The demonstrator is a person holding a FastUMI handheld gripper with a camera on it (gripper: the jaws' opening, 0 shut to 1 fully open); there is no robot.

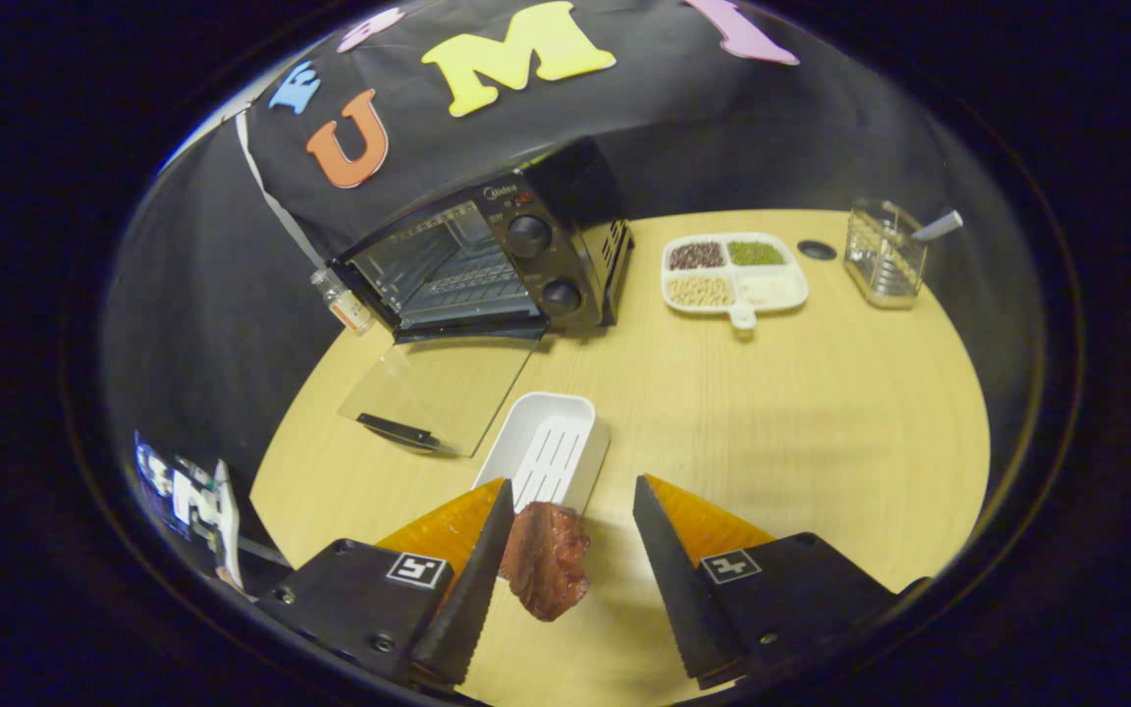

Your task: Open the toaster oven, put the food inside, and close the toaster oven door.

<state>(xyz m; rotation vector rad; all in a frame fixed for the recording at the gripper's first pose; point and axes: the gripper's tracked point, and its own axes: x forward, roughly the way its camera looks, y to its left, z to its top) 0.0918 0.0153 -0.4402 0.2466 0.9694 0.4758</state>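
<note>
A reddish-brown piece of food [546,560] is sitting between the fingers of the gripper [570,511], touching the inner face of the left finger [477,570] while a clear gap is showing between it and the right finger, so the fingers are standing apart and are not clamping it. Whether it is resting on the table or clinging to that finger I cannot tell. Just beyond the fingertips a white slotted tray [546,447] is lying on the wooden table [801,422]. Past the tray, toward the table's far left edge, the toaster oven [492,260] is standing with its glass door [438,393] hanging fully open and lying flat over the tabletop, its wire rack showing inside. To the right of the oven, near the far edge, a white divided dish [734,275] is holding grains and beans, and further right a clear holder [885,253] is standing with a utensil handle sticking out.
</note>
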